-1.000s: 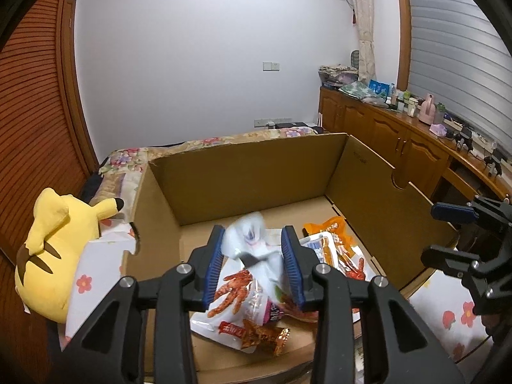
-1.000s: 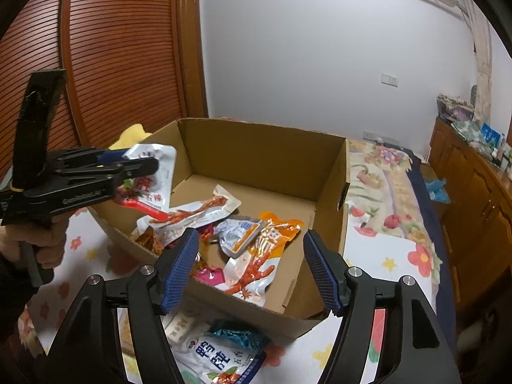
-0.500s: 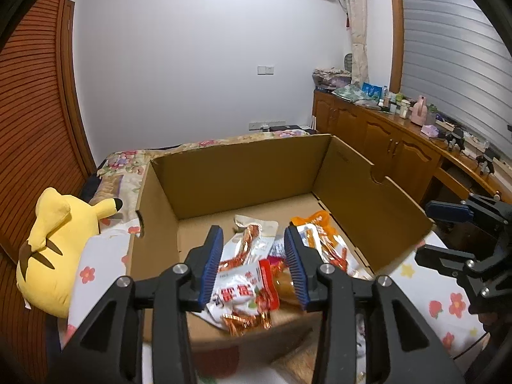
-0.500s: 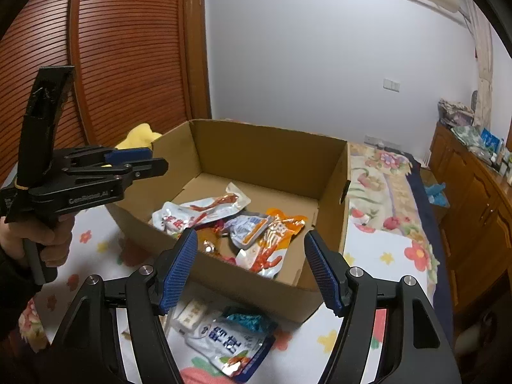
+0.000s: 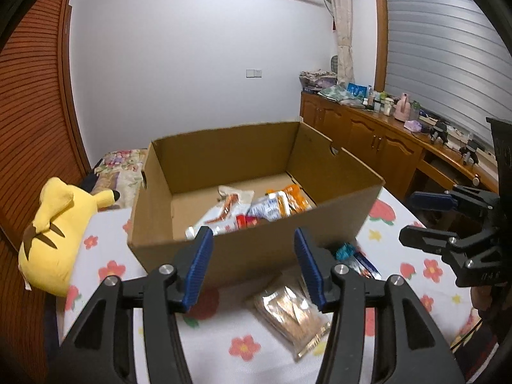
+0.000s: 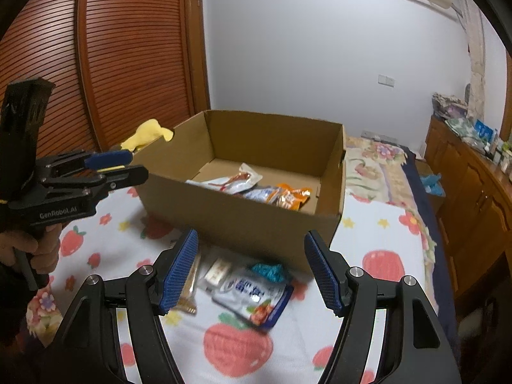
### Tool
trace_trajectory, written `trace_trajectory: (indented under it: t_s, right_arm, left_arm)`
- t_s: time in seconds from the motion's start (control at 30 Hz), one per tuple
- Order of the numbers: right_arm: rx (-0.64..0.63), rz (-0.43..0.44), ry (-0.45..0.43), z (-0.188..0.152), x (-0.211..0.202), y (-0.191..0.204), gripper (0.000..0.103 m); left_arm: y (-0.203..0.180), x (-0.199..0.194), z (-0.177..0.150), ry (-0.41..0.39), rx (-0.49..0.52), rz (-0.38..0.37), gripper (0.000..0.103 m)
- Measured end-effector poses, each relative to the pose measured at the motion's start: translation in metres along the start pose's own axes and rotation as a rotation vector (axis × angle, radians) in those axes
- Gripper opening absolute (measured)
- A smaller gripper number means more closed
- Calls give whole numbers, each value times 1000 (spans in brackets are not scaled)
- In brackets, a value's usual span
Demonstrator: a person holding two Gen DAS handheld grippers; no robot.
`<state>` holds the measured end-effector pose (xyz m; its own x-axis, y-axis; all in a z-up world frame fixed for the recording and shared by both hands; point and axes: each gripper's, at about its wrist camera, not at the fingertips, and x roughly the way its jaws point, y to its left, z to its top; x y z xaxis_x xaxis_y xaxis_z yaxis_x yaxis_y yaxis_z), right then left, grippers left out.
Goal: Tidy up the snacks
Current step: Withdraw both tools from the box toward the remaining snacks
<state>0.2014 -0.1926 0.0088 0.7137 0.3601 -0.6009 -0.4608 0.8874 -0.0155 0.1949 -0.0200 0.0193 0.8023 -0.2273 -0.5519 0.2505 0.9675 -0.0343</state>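
Left gripper (image 5: 252, 265): jaws spread wide and holding nothing; it hovers over the bedsheet just short of the box's near wall.
Clear packet (image 5: 289, 316): lying flat on the floral bedsheet (image 5: 105, 249) below and a little right of the left gripper's blue pads; outside the box, close to its near wall; looks like biscuits or wafers inside, though it's blurred.
Right gripper (image 6: 251, 267): jaws wide apart too, nothing between them; hanging above the loose packets in front of the box.
Blue-and-white packet (image 6: 254, 297): lying on the sheet almost centred between the right gripper's pads, slightly below them; a teal wrapper (image 6: 267, 270) sits just beyond it against the box wall; a small pale packet (image 6: 217, 270) lies to its left.
Cardboard box (image 5: 265, 240): straight ahead of both grippers, top open, flaps down; several snack packets (image 5: 256, 211) piled on its floor, toward the near side.
Edges: the box's near wall stands between the grippers and the pile inside; yellow plush toy (image 5: 54, 233) off to the left gripper's left, beside the box.
Room: open sheet to the right of the box, on the right gripper's side.
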Motion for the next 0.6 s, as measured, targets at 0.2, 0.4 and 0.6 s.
trace_trajectory:
  t_s: [0.2, 0.4, 0.6]
  right_arm:
    - [26, -25, 18, -20, -5, 2, 73]
    - [50, -32, 48, -36, 2, 0, 73]
    - [65, -33, 65, -45, 10, -2, 75]
  left_arm:
    - [-15, 8, -28, 59, 10, -22, 54]
    - [-27, 26, -58, 130, -3, -39, 55]
    - [-32, 42, -77, 189, -12, -35, 56]
